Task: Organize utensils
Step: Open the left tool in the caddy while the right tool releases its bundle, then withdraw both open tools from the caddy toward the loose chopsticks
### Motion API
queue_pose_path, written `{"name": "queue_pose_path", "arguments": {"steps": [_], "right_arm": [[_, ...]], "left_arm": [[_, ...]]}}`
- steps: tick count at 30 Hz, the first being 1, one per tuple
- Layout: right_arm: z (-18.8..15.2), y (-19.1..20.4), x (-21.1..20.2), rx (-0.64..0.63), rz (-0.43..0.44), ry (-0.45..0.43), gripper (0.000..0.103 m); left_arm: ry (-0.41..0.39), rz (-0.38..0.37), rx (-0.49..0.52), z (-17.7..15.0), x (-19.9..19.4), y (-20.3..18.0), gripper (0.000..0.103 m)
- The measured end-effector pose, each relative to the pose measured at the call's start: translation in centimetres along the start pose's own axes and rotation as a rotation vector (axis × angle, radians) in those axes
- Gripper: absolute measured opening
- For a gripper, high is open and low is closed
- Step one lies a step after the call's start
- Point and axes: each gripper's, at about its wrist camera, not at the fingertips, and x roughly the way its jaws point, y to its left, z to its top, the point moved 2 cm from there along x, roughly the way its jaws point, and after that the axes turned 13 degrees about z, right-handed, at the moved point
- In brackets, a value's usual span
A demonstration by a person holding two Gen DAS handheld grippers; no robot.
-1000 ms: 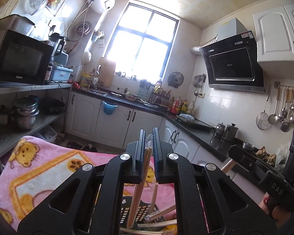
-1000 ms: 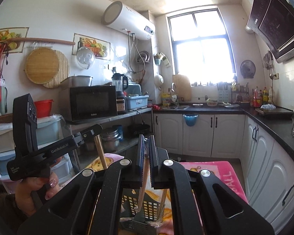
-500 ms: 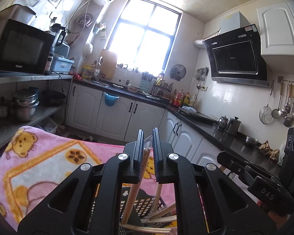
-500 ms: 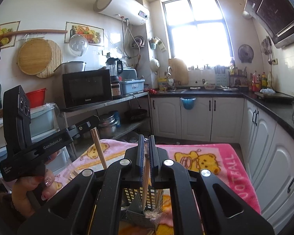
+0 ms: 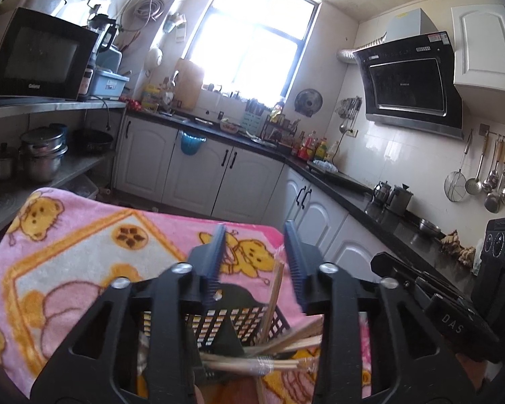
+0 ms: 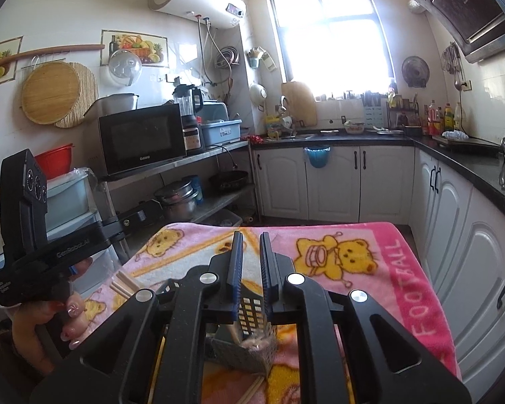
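Observation:
A black mesh utensil basket (image 5: 242, 320) stands on a pink bear-print towel (image 5: 84, 252). My left gripper (image 5: 255, 225) hovers just above it, and its jaws are opening. A wrapped pair of wooden chopsticks (image 5: 274, 291) leans upright in the basket between them, no longer pinched. More chopsticks (image 5: 286, 340) lie across the basket's mouth. In the right wrist view my right gripper (image 6: 251, 235) is over the same basket (image 6: 249, 353). Its jaws are opening a narrow gap with nothing between the pads. A chopstick (image 6: 234, 331) sits below in the basket.
Wrapped chopsticks (image 6: 124, 284) lie on the towel (image 6: 353, 245) at the left, near the hand (image 6: 43, 333) that holds the left gripper. White cabinets and a black counter (image 6: 471, 165) run along the right. A shelf with a microwave (image 6: 141, 138) and pots stands on the left.
Both grippers have sunk toward the basket. Each was shut on a chopstick pair; both jaws have parted and the chopsticks now rest in the basket.

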Motion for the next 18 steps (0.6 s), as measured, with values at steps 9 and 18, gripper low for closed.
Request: {"name": "queue_pose_path", "arguments": {"steps": [9, 18], "right_arm": [[-0.7, -0.2, -1.2, 0.018, -0.014, 0.012, 0.028], [-1.2, 0.1, -2.8, 0.026, -0.014, 0.009, 0.04]], "left_arm": [[0.032, -0.005, -0.015, -0.7, -1.4, 0.7, 0.059], [0.026, 0.002, -0.011, -1.1, -3.3, 0.8, 0.092]]}}
